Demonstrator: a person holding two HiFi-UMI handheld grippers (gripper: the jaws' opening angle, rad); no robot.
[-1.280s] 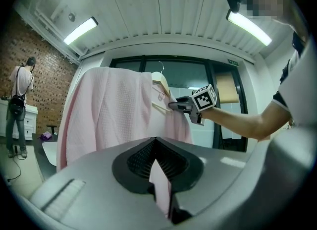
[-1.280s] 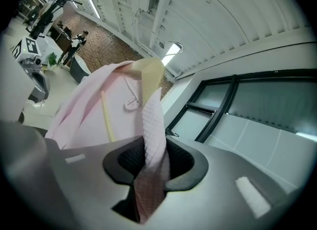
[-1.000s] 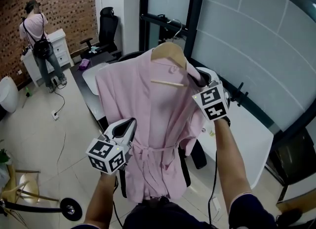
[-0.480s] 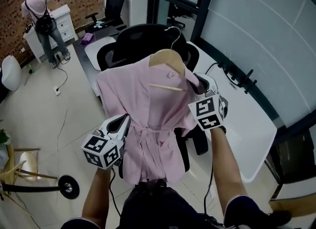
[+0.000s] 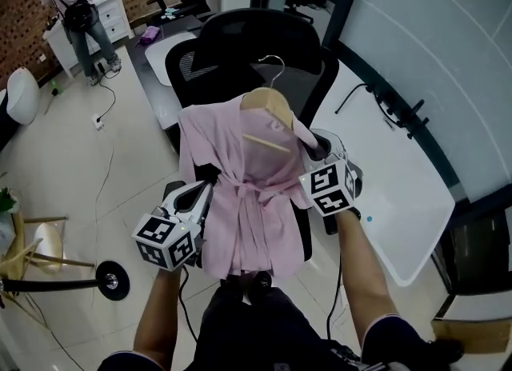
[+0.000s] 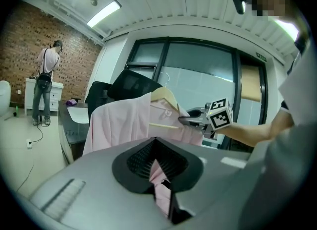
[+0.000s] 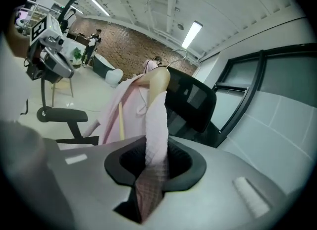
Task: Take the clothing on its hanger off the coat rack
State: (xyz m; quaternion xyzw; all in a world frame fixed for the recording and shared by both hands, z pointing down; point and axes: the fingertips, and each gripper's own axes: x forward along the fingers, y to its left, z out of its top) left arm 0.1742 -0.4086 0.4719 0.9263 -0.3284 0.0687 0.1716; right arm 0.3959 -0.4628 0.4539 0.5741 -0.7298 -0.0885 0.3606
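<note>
Lowered by both claws, the pink robe (image 5: pixel 244 201) on its wooden hanger (image 5: pixel 268 104) now hangs over the office chair (image 5: pixel 240 41). Left claw (image 5: pixel 208 181) pinches waist cloth; right claw (image 5: pixel 317 145), just tightened, clamps the shoulder. Held by cloth alone, the hanger may slip out.

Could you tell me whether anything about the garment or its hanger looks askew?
The wooden hanger tilts, hung on nothing. The pink garment hangs bunched: the right gripper, whose jaws have just been closing, pinches its shoulder; the left gripper pinches its side.
</note>
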